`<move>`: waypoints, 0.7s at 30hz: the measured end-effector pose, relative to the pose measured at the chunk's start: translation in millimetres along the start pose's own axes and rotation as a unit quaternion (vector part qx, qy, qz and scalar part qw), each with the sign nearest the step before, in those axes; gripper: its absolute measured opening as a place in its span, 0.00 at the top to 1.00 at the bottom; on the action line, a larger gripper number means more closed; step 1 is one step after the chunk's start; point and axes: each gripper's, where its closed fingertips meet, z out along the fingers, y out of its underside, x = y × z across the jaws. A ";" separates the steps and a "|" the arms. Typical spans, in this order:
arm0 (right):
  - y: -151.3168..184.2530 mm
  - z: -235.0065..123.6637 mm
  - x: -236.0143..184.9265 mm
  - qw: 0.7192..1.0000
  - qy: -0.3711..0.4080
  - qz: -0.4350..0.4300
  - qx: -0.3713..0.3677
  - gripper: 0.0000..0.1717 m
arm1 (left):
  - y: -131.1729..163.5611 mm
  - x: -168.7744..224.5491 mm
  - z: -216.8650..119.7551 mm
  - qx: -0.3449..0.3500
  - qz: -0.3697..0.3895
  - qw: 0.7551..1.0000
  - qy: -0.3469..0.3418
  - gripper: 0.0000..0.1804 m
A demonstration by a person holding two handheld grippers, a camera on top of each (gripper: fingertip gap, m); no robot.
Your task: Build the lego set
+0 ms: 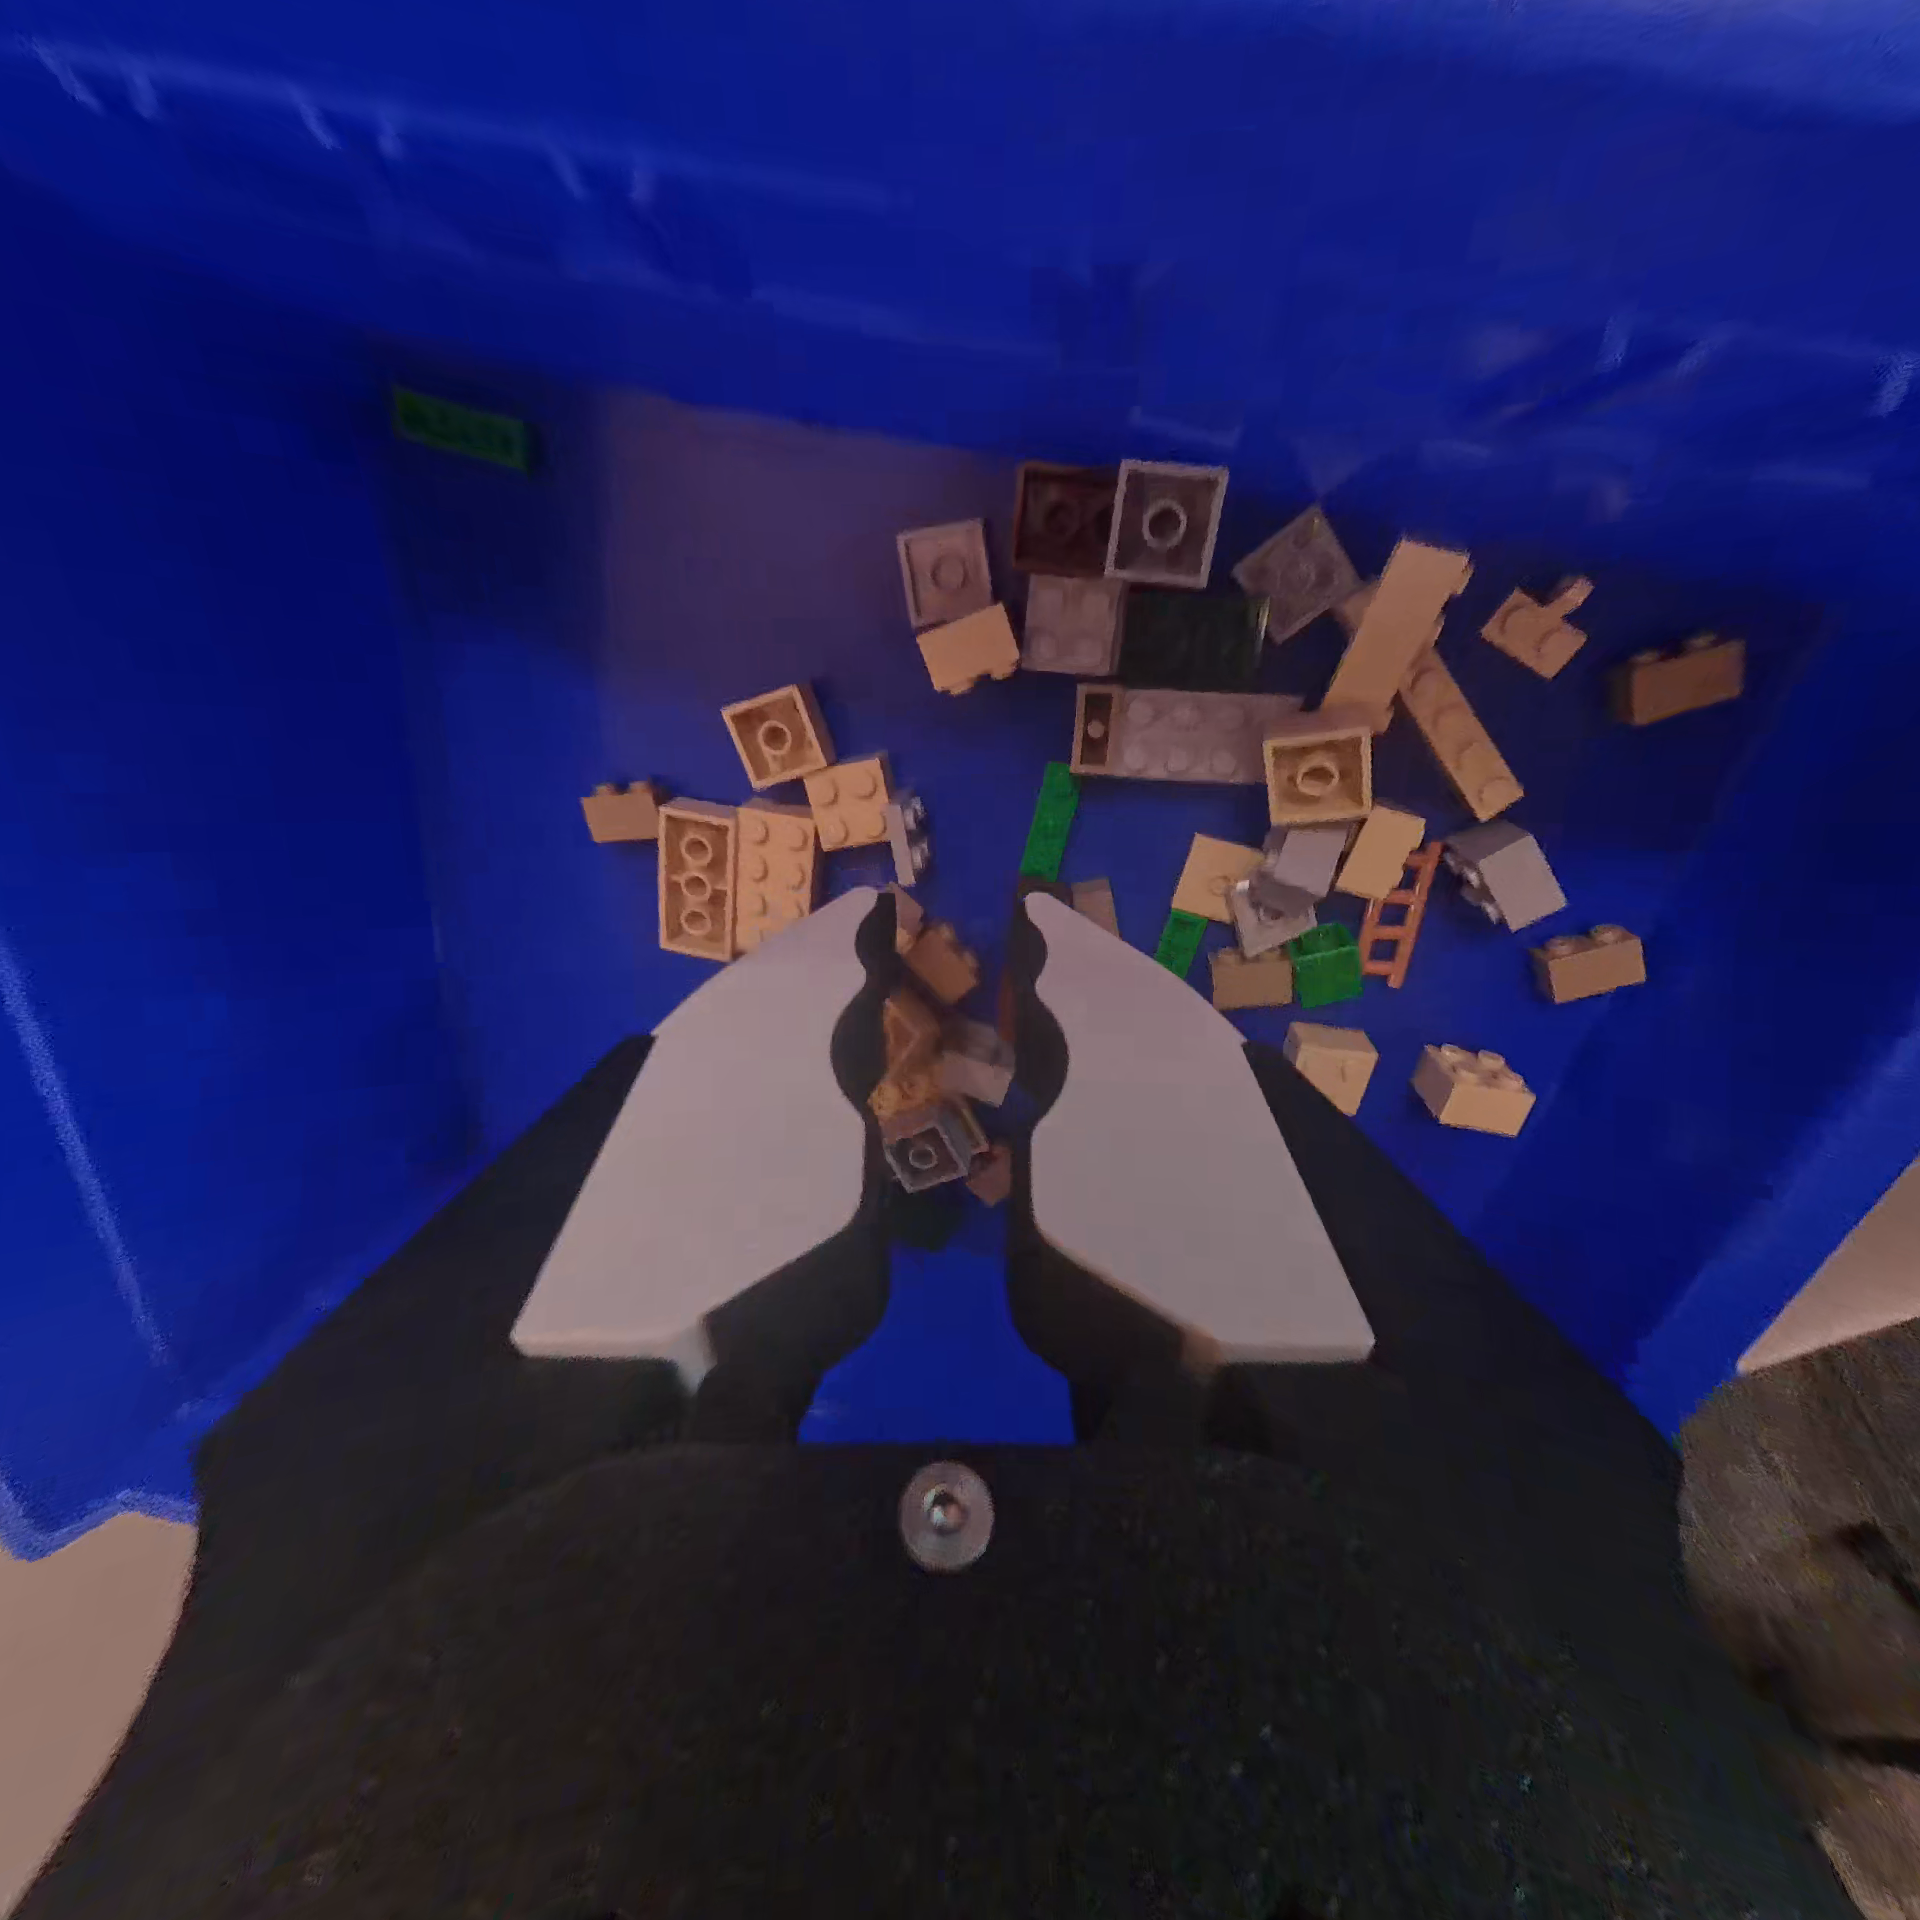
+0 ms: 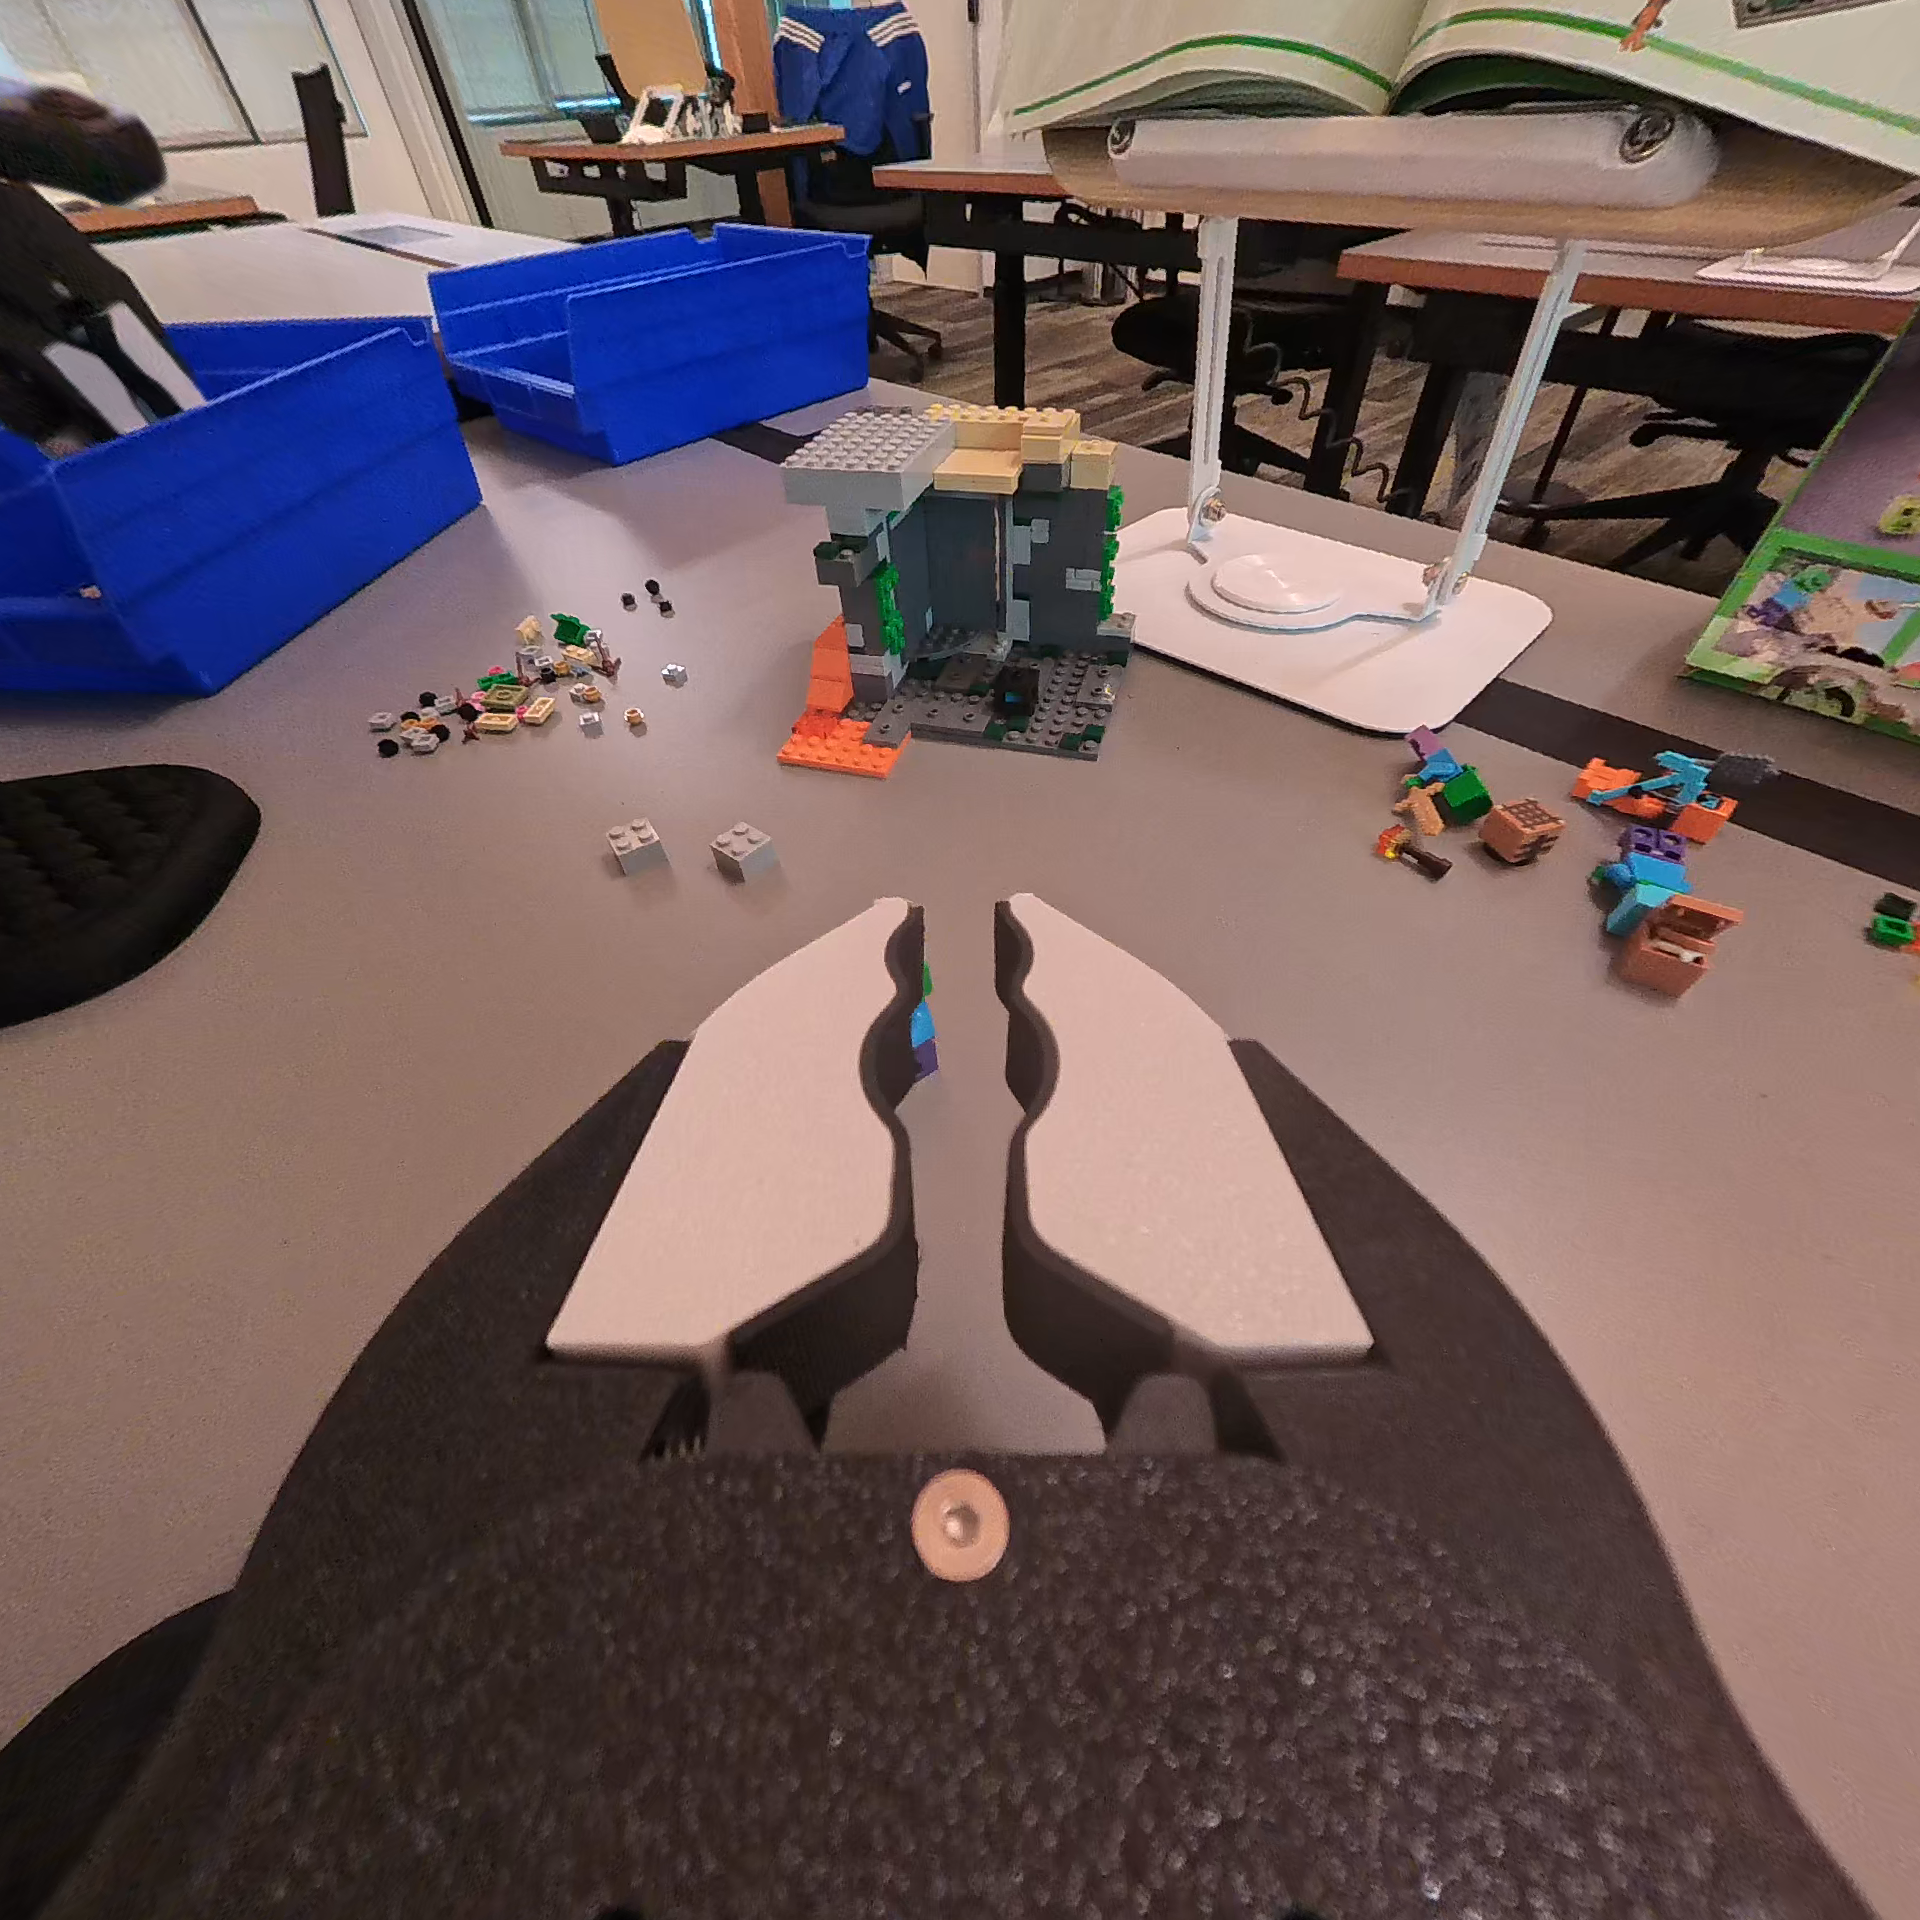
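The left gripper point(image 1: 951, 914) hung inside a deep blue plastic bin point(image 1: 312, 727) with its white fingers parted. A few small tan and grey bricks point(image 1: 935, 1049) showed in the gap. They were blurred, and I could not make out either pad pressing on one, so I judged the grip released. Beyond the tips, a heap of loose tan, grey and dark bricks point(image 1: 1314, 774) covered the bin floor, with a green plate point(image 1: 1049, 821) and a small brown ladder point(image 1: 1397, 930) among them. The high walls probably kept this bulk stock from spilling.

The right gripper point(image 2: 958, 909) hovered low over the grey table point(image 2: 1247, 935), also unclenched. A tiny green, blue and purple toy figure point(image 2: 923, 1023) sat against the inner face of the left finger. Bare table showed between the figure and the other pad, so it did not look gripped.

Ahead, two light grey square bricks point(image 2: 636, 847) stood apart from everything else (perhaps singled out for reach). Behind them stood a part-built grey, tan and orange brick model point(image 2: 956, 582), central and facing the grippers. A scatter of very small mixed parts point(image 2: 509, 686) lay to its left, near two more blue bins point(image 2: 239, 499). To the right lay a cluster of colourful figures and accessories point(image 2: 1642, 862). A white stand point(image 2: 1340, 634) held an open booklet point(image 2: 1455, 52) above the table, likely so the pages stayed readable.
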 end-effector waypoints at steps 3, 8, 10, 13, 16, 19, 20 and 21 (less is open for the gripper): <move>1.7 0.6 0.5 1.000 0.002 0.000 -0.003 0.93 | 17.4 2.6 0.6 -0.048 0.018 0.999 0.012 0.86; 5.8 3.3 -0.9 1.000 -0.003 0.000 -0.011 0.93 | 42.6 7.9 0.2 -0.100 0.048 0.993 0.040 0.83; 6.8 3.8 -1.3 1.000 -0.003 -0.002 -0.013 0.93 | 45.7 9.4 5.4 -0.106 0.056 0.992 0.043 0.83; 7.5 3.8 -1.3 1.000 -0.002 -0.003 -0.014 0.93 | 47.4 11.4 11.1 -0.113 0.061 0.991 0.045 0.85; 7.5 3.3 -0.9 1.000 0.000 -0.002 -0.014 0.93 | 45.4 9.3 11.0 -0.112 0.062 0.991 0.038 0.91; 6.6 2.8 -1.0 1.000 0.001 -0.004 -0.013 0.93 | 43.5 7.7 5.2 -0.109 0.066 0.991 0.027 0.91; 6.2 2.5 -1.2 1.000 0.001 -0.004 -0.012 0.93 | 40.7 6.4 0.6 -0.099 0.063 0.993 0.022 0.91; 5.8 2.2 -1.5 1.000 0.001 -0.005 -0.011 0.93 | 37.0 4.7 -5.1 -0.087 0.060 0.994 0.015 0.91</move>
